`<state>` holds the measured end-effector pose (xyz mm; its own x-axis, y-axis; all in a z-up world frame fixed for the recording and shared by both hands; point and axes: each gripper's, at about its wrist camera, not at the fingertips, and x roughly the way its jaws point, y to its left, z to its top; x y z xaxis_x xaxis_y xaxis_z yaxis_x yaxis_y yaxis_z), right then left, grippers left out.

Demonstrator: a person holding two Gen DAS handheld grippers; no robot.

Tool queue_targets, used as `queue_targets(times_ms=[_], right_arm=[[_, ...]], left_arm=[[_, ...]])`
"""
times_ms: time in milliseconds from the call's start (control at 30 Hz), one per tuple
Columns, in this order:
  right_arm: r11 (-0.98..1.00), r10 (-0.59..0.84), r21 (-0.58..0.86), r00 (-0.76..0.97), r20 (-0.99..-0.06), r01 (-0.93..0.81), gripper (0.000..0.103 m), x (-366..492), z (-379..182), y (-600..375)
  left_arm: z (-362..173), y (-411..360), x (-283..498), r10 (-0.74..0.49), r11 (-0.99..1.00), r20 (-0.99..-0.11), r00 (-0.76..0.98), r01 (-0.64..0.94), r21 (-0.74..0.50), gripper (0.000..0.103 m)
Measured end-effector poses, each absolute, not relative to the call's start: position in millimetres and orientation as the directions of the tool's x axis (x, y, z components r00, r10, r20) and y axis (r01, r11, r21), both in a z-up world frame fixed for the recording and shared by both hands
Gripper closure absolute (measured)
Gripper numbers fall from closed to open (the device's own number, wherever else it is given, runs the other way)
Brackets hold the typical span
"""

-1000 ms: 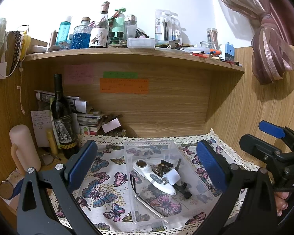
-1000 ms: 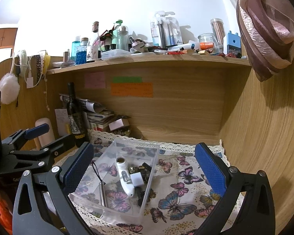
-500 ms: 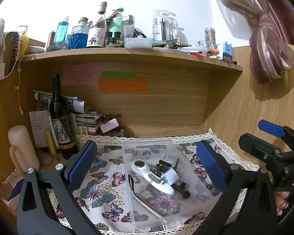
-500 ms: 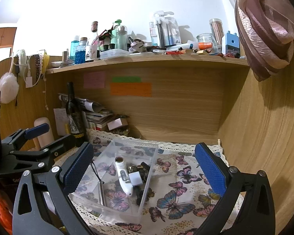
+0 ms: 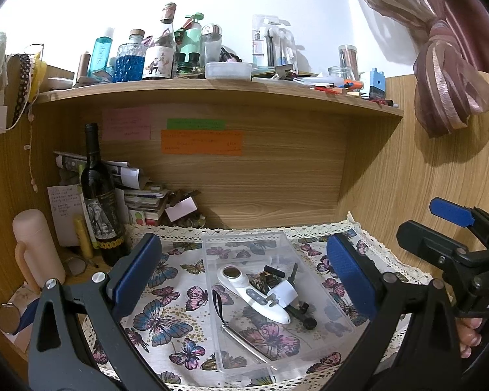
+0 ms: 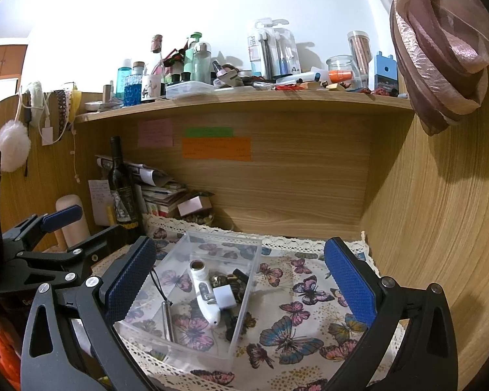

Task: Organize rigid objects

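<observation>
A clear plastic box (image 5: 212, 244) sits on a butterfly-print cloth (image 5: 166, 296) on the desk. In it lie a white handheld device (image 5: 254, 296), a white plug adapter (image 5: 285, 293), a metal pen on a black cord (image 5: 241, 337) and small dark pieces (image 5: 304, 314). My left gripper (image 5: 244, 270) is open and empty, above and in front of the box. My right gripper (image 6: 239, 280) is open and empty, hovering over the box (image 6: 244, 312) and cloth (image 6: 296, 309). The device (image 6: 205, 296) and adapter (image 6: 224, 296) show there too.
A dark wine bottle (image 5: 99, 195), stacked papers and booklets (image 5: 140, 192) and a pink cylinder (image 5: 37, 251) stand at the back left. The upper shelf (image 5: 212, 88) is crowded with bottles and jars. Wooden walls close the back and right; a tied curtain (image 5: 453, 75) hangs at the right.
Both grippers have drifted slightly; the box sits a little lower and further left in the views. Nothing was grasped or released.
</observation>
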<state>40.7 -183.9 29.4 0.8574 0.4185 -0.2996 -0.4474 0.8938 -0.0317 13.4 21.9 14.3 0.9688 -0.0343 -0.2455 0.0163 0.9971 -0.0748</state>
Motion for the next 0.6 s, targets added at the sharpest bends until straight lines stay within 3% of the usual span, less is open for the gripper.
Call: queue_targets(times_ms=[600], right_arm=[[0.892,0.422,-0.032,0.855,-0.302,-0.452,0.0,42.4,29.0,-184.7]], left_arm=[[12.1,24.6,16.0,-0.055,0.996,-0.26,0.964,0.035,-0.08,0.0]])
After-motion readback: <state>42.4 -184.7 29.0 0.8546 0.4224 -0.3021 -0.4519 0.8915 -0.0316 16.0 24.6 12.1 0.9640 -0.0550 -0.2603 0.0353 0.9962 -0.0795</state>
